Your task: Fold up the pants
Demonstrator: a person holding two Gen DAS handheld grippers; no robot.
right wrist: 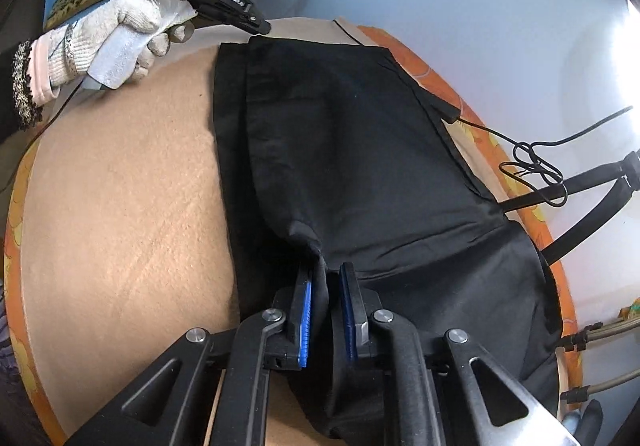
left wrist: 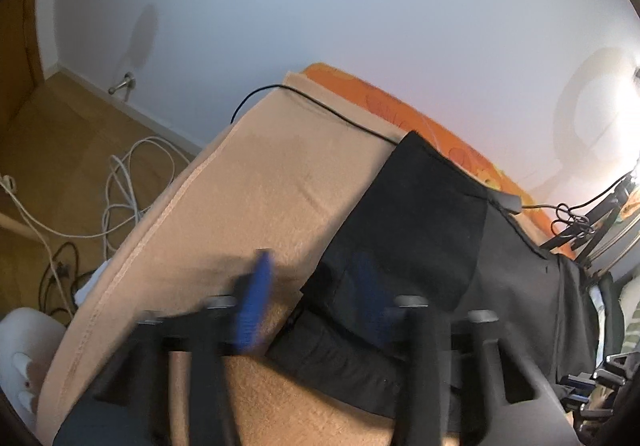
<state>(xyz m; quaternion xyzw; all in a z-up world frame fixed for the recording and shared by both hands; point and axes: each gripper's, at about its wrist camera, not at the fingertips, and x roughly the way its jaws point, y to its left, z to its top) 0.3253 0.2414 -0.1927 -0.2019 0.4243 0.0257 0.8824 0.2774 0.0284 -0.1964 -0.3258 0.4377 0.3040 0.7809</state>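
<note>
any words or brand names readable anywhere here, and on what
"GenRobot.ai": white lettering on the black body of the left gripper, seen in the right wrist view, held in a gloved hand.
A smaller label on the same gripper's handle is too small to read.
Nothing readable on the black pants, the tan blanket or elsewhere.

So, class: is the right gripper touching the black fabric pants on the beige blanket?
Touching. The right wrist view shows the right gripper closed on a bunched fold of the black fabric pants, cloth pinched between its blue pads.
</note>
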